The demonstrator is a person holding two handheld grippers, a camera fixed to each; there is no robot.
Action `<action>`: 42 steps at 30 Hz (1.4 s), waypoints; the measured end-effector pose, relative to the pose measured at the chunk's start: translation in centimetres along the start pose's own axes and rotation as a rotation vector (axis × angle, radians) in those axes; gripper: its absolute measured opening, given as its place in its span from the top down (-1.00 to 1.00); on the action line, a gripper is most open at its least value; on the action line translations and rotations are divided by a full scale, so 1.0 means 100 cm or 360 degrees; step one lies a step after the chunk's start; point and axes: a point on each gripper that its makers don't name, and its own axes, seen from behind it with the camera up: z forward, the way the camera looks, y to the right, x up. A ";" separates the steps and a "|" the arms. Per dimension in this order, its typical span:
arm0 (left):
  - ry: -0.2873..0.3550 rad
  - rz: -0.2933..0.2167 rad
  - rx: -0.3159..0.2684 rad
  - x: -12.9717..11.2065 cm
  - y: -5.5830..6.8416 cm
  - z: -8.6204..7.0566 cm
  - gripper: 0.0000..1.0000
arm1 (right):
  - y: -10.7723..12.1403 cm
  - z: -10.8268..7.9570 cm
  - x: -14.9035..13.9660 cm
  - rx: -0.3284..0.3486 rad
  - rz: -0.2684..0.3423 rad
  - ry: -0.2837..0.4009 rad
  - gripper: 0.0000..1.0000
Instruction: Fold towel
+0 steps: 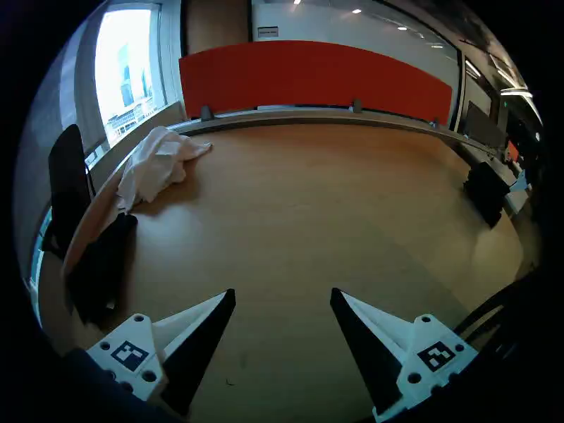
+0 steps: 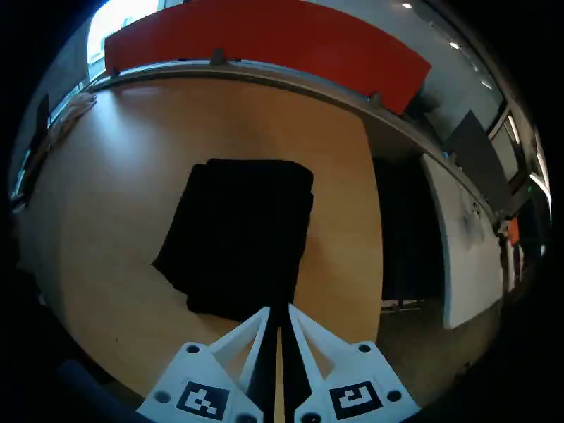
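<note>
My right gripper (image 2: 280, 317), fingers together, noses the near hem of the black towel (image 2: 240, 233), which runs lengthwise straight ahead toward the table's (image 2: 106, 176) far edge; my left gripper (image 1: 282, 296), fingers spread, looks farther off

Black towel (image 2: 240, 233): near edge lost under the right gripper (image 2: 280, 311); I cannot tell whether the closed tips pinch cloth.
Towel layers: uniformly black; I cannot count folds.
Dark cloth (image 1: 102, 268): hangs off the table (image 1: 296, 211) at its left edge; lower part hidden.
White cloth (image 1: 156, 163): crumpled; underside hidden.
Dark object (image 1: 488, 190): far right; too small for me to identify.
</note>
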 end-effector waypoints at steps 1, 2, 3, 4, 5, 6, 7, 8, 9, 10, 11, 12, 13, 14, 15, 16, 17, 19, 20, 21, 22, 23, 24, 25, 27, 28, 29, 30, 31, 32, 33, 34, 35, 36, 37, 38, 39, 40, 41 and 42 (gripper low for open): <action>0.0000 0.0001 0.0000 0.000 0.000 0.000 -1.00 | 0.000 0.001 -0.001 0.0000 0.0003 -0.0005 0.94; -0.0001 0.0002 0.0000 0.000 0.000 0.000 -1.00 | 0.000 0.002 -0.003 0.0001 0.0006 -0.0011 0.94; -0.0001 0.0003 0.0001 0.000 0.000 0.000 -1.00 | -0.001 0.003 -0.004 0.0002 0.0009 -0.0016 0.94; -0.0002 0.0004 0.0001 0.000 0.000 0.000 -1.00 | -0.001 0.004 -0.005 0.0004 0.0012 -0.0021 0.94; -0.0003 0.0005 0.0001 0.000 0.000 0.000 -1.00 | -0.001 0.005 -0.007 0.0006 0.0014 -0.0026 0.94; -0.0002 0.0006 0.0001 0.000 0.000 0.000 -1.00 | -0.002 0.006 -0.009 0.0006 0.0017 -0.0033 0.94; -0.0002 0.0007 0.0001 0.000 0.000 0.000 -1.00 | -0.002 0.007 -0.011 0.0007 0.0019 -0.0040 0.94; -0.0002 0.0007 0.0002 0.000 0.000 0.000 -1.00 | -0.003 0.008 -0.012 0.0008 0.0022 -0.0046 0.94; -0.0002 0.0007 0.0002 0.000 0.000 0.000 -1.00 | -0.003 0.010 -0.014 0.0006 0.0026 -0.0053 0.94; -0.0003 0.0007 0.0003 0.000 0.000 0.000 -1.00 | -0.003 0.011 -0.016 0.0004 0.0030 -0.0059 0.94; -0.0003 0.0007 0.0004 0.000 -0.001 0.000 -1.00 | -0.003 0.012 -0.018 0.0002 0.0034 -0.0064 0.94; -0.0004 0.0007 0.0004 0.000 -0.001 0.000 -1.00 | -0.002 0.013 -0.019 -0.0001 0.0041 -0.0070 0.94; -0.0006 0.0008 0.0004 0.000 -0.001 0.000 -1.00 | -0.002 0.015 -0.021 -0.0003 0.0047 -0.0075 0.94; -0.0007 0.0009 0.0004 0.000 -0.001 0.000 -1.00 | -0.002 0.016 -0.022 -0.0005 0.0053 -0.0080 0.94; -0.0008 0.0011 0.0005 0.000 -0.002 0.000 -1.00 | -0.001 0.017 -0.022 -0.0010 0.0058 -0.0082 0.94; -0.0010 0.0013 0.0006 0.000 -0.002 0.000 -1.00 | -0.001 0.018 -0.023 -0.0015 0.0063 -0.0083 0.94; -0.0011 0.0016 0.0006 0.000 -0.002 0.000 -1.00 | 0.000 0.019 -0.023 -0.0020 0.0067 -0.0084 0.94; -0.0014 0.0019 0.0007 -0.001 -0.002 0.000 -1.00 | 0.002 0.022 -0.023 -0.0037 0.0073 -0.0090 0.94; -0.0015 0.0020 0.0008 -0.001 -0.002 0.000 -1.00 | 0.003 0.023 -0.023 -0.0045 0.0076 -0.0094 0.94; -0.0016 0.0019 0.0008 -0.001 -0.002 0.000 -1.00 | 0.003 0.024 -0.023 -0.0051 0.0079 -0.0098 0.94; -0.0016 0.0019 0.0009 -0.001 -0.003 0.000 -1.00 | 0.004 0.025 -0.024 -0.0055 0.0081 -0.0101 0.94; -0.0016 0.0018 0.0009 -0.001 -0.003 0.000 -1.00 | 0.004 0.026 -0.024 -0.0059 0.0083 -0.0105 0.94; -0.0016 0.0018 0.0010 -0.001 -0.003 0.000 -1.00 | 0.005 0.027 -0.024 -0.0063 0.0085 -0.0109 0.94; -0.0016 0.0018 0.0010 -0.002 -0.003 0.000 -1.00 | 0.005 0.028 -0.025 -0.0066 0.0087 -0.0113 0.94; -0.0016 0.0018 0.0012 -0.002 -0.003 0.000 -1.00 | 0.006 0.030 -0.026 -0.0073 0.0092 -0.0120 0.93; -0.0016 0.0019 0.0012 -0.002 -0.003 -0.001 -1.00 | 0.006 0.031 -0.027 -0.0075 0.0095 -0.0123 0.92; -0.0016 0.0019 0.0012 -0.002 -0.003 -0.001 -1.00 | 0.006 0.032 -0.027 -0.0078 0.0097 -0.0125 0.92; -0.0016 0.0020 0.0012 -0.002 -0.003 -0.001 -1.00 | 0.006 0.033 -0.027 -0.0080 0.0103 -0.0125 0.91; -0.0016 0.0021 0.0011 -0.002 -0.003 -0.001 -1.00 | 0.006 0.034 -0.027 -0.0081 0.0108 -0.0125 0.91; -0.0016 0.0021 0.0011 -0.002 -0.003 -0.001 -1.00 | 0.006 0.034 -0.027 -0.0083 0.0113 -0.0124 0.90; -0.0016 0.0022 0.0011 -0.002 -0.003 -0.001 -1.00 | 0.007 0.034 -0.027 -0.0085 0.0119 -0.0121 0.89; -0.0015 0.0023 0.0011 -0.001 -0.003 -0.001 -1.00 | 0.007 0.034 -0.027 -0.0088 0.0124 -0.0117 0.88; -0.0015 0.0023 0.0011 -0.001 -0.003 -0.001 -1.00 | 0.007 0.034 -0.027 -0.0090 0.0129 -0.0113 0.86; -0.0014 0.0023 0.0010 -0.001 -0.002 -0.001 -1.00 | 0.007 0.034 -0.027 -0.0091 0.0133 -0.0109 0.83; -0.0013 0.0023 0.0010 -0.001 -0.002 -0.001 -1.00 | 0.007 0.033 -0.027 -0.0092 0.0137 -0.0106 0.78; -0.0013 0.0023 0.0010 -0.001 -0.002 -0.001 -1.00 | 0.006 0.033 -0.027 -0.0093 0.0140 -0.0103 0.72; -0.0012 0.0022 0.0010 -0.001 -0.002 -0.001 -1.00 | 0.006 0.032 -0.028 -0.0093 0.0141 -0.0099 0.63; -0.0012 0.0021 0.0011 -0.001 -0.002 -0.001 -1.00 | 0.006 0.031 -0.028 -0.0094 0.0141 -0.0097 0.53; -0.0012 0.0021 0.0011 -0.001 -0.002 -0.001 -1.00 | 0.005 0.030 -0.029 -0.0094 0.0142 -0.0094 0.42; -0.0011 0.0021 0.0011 -0.001 -0.001 -0.001 -1.00 | 0.005 0.029 -0.029 -0.0093 0.0143 -0.0087 0.27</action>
